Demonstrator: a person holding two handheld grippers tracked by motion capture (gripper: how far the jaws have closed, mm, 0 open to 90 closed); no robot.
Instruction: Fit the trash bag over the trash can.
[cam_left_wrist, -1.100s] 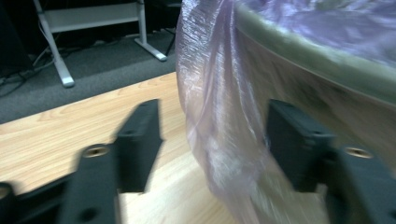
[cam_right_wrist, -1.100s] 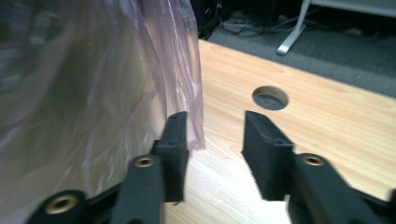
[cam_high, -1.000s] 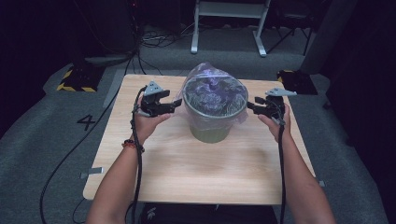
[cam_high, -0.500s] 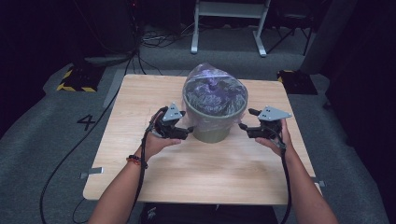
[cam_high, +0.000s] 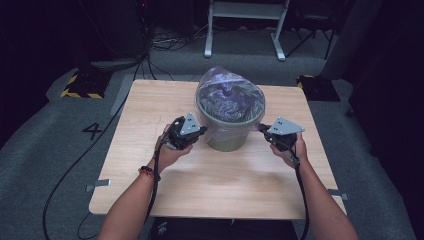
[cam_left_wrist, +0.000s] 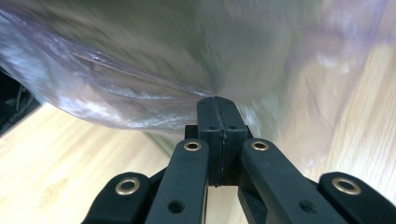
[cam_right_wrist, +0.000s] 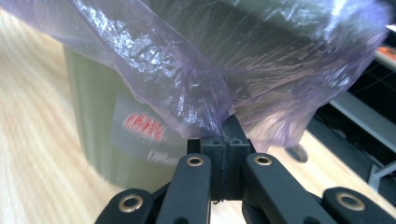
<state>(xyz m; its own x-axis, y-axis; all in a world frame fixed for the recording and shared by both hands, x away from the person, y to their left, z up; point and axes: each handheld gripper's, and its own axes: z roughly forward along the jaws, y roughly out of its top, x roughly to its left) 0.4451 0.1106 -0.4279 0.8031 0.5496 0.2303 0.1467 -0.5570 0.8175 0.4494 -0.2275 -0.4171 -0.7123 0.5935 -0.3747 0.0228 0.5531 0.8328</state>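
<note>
we have both grippers pinched on the thin plastic bag (cam_high: 231, 97) that lines the green bin (cam_high: 227, 137), which stands near the middle of the table (cam_high: 150, 105), a little toward its far side. the left gripper (cam_left_wrist: 217, 105) has just closed its jaws together on the film at the bin's left side, and the right gripper (cam_right_wrist: 229, 126) has done the same on the hanging edge at the right. a hard or uneven pull could tear the film, slip it out of the jaws, or tip the bin. there is bare table on every side, and the edges are well apart from the bin.
</note>
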